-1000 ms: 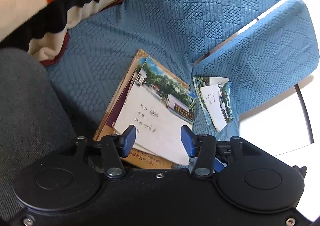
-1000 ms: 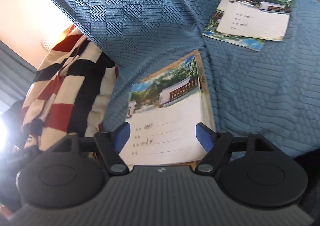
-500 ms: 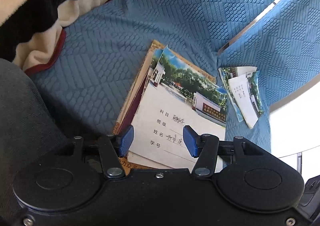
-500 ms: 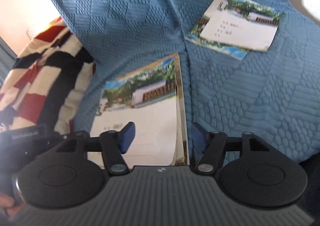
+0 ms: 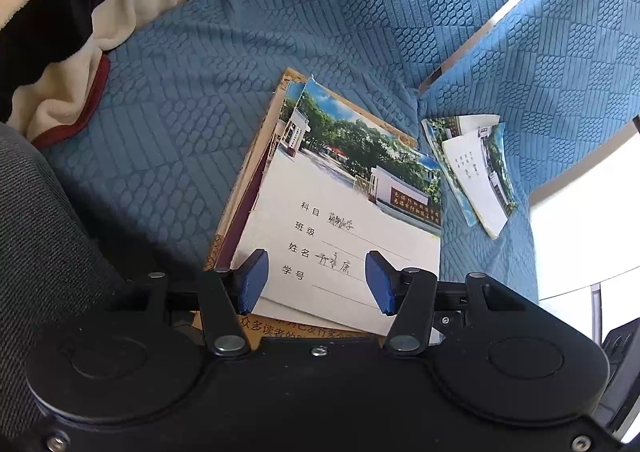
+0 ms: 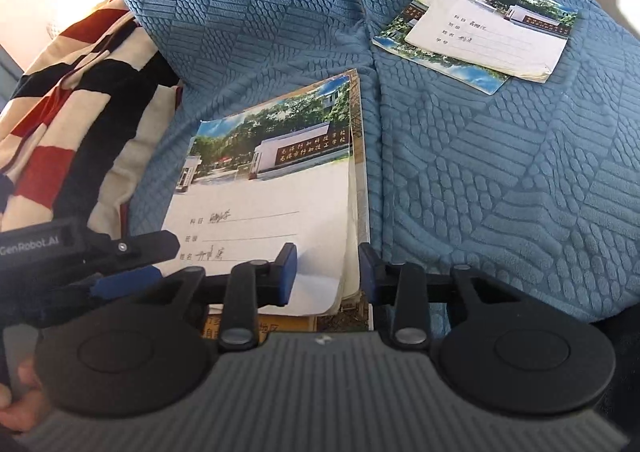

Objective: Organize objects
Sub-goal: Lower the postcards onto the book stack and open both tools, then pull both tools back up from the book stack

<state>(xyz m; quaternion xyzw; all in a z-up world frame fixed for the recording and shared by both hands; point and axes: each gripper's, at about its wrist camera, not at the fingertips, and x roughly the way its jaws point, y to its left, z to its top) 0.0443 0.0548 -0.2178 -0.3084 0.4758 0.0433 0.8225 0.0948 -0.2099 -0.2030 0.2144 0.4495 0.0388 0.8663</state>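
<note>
Right gripper point(image 6: 326, 272) jaws closing astride notebook stack's point(image 6: 280, 188) right edge

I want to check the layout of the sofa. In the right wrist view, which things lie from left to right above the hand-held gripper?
Striped blanket → big notebook stack → small pair of notebooks, all on the blue sofa cover.

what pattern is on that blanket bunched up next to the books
Wide stripes of cream, black and red. The blanket shows best in the right wrist view.
</note>
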